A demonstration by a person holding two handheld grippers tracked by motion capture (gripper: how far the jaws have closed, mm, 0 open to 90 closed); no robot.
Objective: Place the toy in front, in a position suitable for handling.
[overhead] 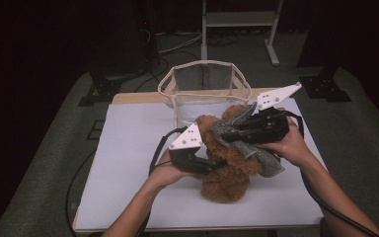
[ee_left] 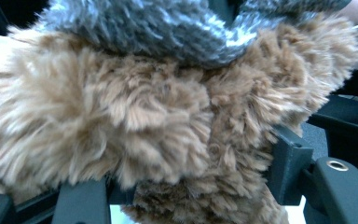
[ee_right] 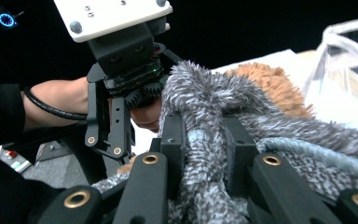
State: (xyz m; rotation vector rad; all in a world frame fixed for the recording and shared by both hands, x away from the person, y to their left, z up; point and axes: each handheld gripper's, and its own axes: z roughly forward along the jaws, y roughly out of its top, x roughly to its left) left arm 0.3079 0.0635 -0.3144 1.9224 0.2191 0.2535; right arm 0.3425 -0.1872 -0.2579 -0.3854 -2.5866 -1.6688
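Note:
A brown plush toy (overhead: pixel 227 175) sits upright on the white table (overhead: pixel 128 148) with a grey fuzzy scarf (overhead: pixel 269 162) draped over it. My left gripper (overhead: pixel 216 164) reaches in from the left and its jaws press into the toy's brown fur (ee_left: pixel 144 116), with the grey scarf (ee_left: pixel 144 28) just above. My right gripper (overhead: pixel 224 133) comes from the right at the toy's top. In the right gripper view its jaws (ee_right: pixel 203 140) are shut on a fold of the grey scarf (ee_right: pixel 205 98), and the brown toy (ee_right: pixel 270 84) shows behind it.
A pale mesh-sided bag (overhead: pixel 205 84) stands open at the table's far edge, just behind the toy. A metal stand (overhead: pixel 239 19) is on the floor beyond. Dark floor surrounds the table. The left gripper's body (ee_right: pixel 121 56) hangs close in front of the right one.

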